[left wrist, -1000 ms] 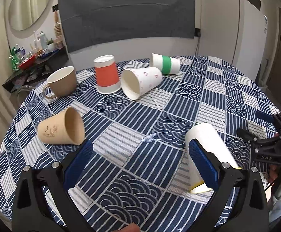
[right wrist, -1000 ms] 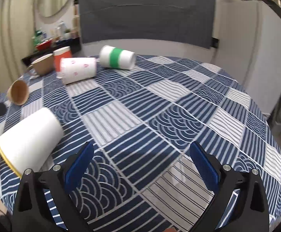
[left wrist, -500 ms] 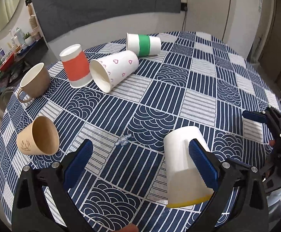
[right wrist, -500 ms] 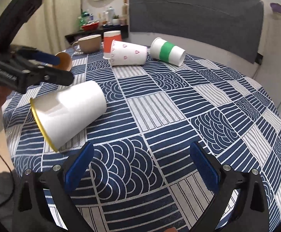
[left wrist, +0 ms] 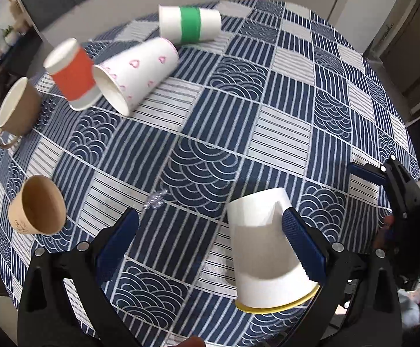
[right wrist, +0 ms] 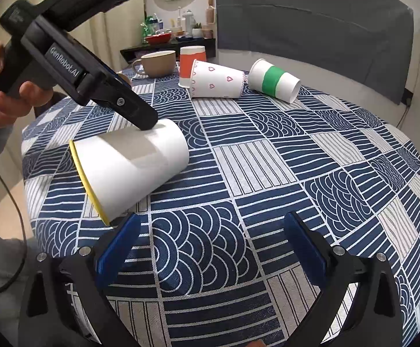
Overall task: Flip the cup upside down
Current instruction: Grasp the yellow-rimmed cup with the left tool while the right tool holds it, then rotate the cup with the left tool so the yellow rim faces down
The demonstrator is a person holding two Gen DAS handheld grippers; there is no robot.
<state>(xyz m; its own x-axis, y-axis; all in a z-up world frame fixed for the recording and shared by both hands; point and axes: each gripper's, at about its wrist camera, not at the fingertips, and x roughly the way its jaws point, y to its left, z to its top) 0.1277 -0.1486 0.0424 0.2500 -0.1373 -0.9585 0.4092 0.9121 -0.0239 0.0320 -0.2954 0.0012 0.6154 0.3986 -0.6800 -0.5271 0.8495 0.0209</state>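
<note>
Left gripper [left wrist: 210, 234] jaws were wide open, one pad beside the white yellow-rimmed paper cup [left wrist: 265, 248], lying on its side near the table edge. Right gripper [right wrist: 210, 245] gaped empty. Risk: cup rolling off the round patterned tablecloth [right wrist: 296, 173]; cluttered domestic room.

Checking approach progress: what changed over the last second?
The left gripper has come in over the yellow-rimmed cup, one finger now at its side, jaws open, nothing grasped. The right gripper swung toward it, open. All cups lie unmoved.
</note>
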